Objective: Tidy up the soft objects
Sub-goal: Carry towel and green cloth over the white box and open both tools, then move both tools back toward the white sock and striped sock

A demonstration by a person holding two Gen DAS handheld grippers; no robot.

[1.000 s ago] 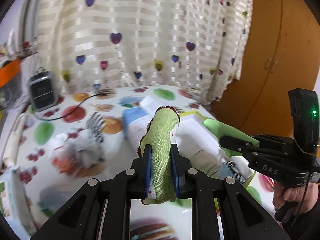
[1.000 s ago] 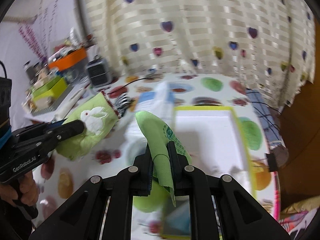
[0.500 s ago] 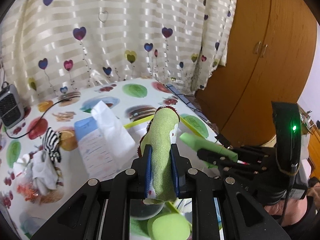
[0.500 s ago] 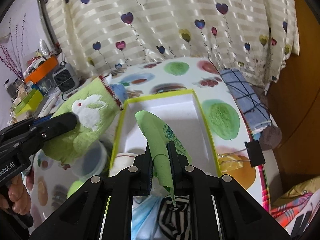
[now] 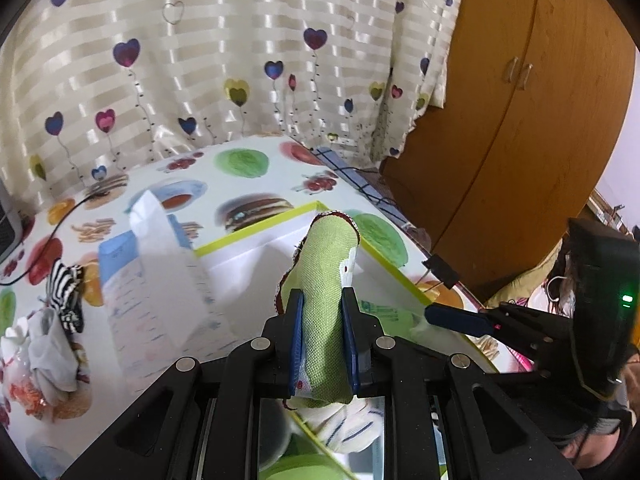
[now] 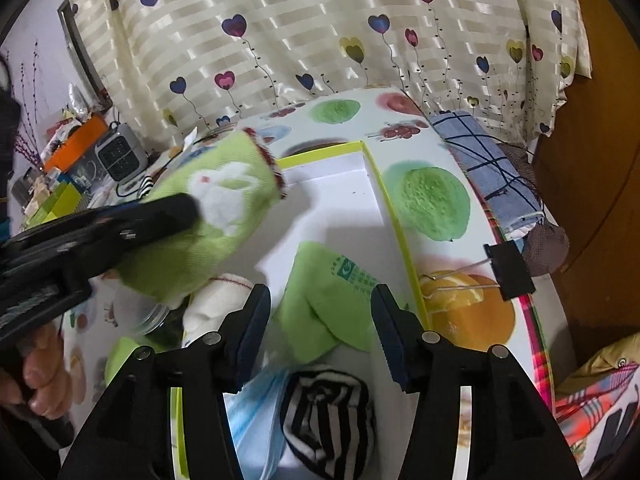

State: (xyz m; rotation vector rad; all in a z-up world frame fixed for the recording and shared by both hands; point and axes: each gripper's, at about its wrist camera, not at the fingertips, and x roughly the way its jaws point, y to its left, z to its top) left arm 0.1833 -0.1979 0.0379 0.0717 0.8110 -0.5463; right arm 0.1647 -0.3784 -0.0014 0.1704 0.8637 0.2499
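My left gripper [image 5: 322, 340] is shut on a green rabbit sock [image 5: 326, 280] and holds it above the white box with a lime rim [image 5: 256, 228]. In the right wrist view the sock [image 6: 208, 216] hangs over the box's [image 6: 394, 224] left side. My right gripper [image 6: 320, 332] is open, just above a green cloth [image 6: 324, 300] that lies inside the box. A black-and-white striped sock [image 6: 328, 420], a blue mask [image 6: 256, 412] and a cream sock [image 6: 218, 296] also lie in the box.
A tissue pack [image 5: 156, 264], a striped sock [image 5: 66, 288] and white cloth [image 5: 48, 344] lie on the fruit-print table at left. A blue checked cloth [image 6: 492, 172] and binder clip [image 6: 508, 268] sit at the right edge. Wooden wardrobe [image 5: 520, 120] at right.
My right gripper has opened and let the green cloth drop into the box. My left gripper has carried the rabbit sock over the box.
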